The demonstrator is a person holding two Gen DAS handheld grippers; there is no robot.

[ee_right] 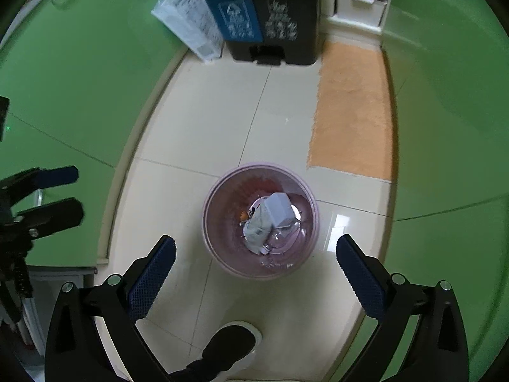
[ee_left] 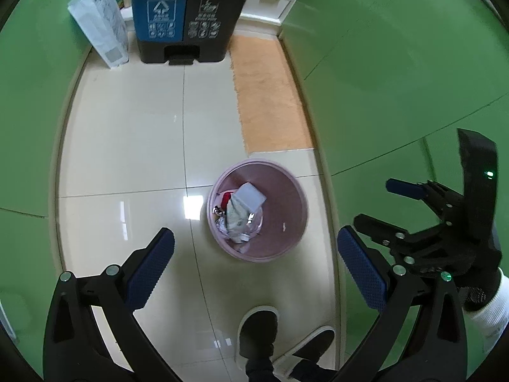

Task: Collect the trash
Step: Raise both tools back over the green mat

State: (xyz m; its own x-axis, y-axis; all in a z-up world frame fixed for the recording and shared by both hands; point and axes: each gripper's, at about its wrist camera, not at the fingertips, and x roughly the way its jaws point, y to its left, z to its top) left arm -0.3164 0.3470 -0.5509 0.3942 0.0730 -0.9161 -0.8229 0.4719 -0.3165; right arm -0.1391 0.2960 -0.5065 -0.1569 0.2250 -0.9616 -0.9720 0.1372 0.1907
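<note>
A small pink waste basket stands on the tiled floor, holding a white box, crumpled paper and other scraps. It also shows in the right wrist view, directly below, with the same white box inside. My left gripper is open and empty, high above the floor, just in front of the basket. My right gripper is open and empty above the basket; it shows at the right edge of the left wrist view. The left gripper shows at the left edge of the right wrist view.
A large two-part bin, blue and black, with a foot pedal stands at the far end of the floor; it also shows in the right wrist view. A white bag leans beside it. An orange mat lies to the right. Green walls flank the floor. The person's shoes are below.
</note>
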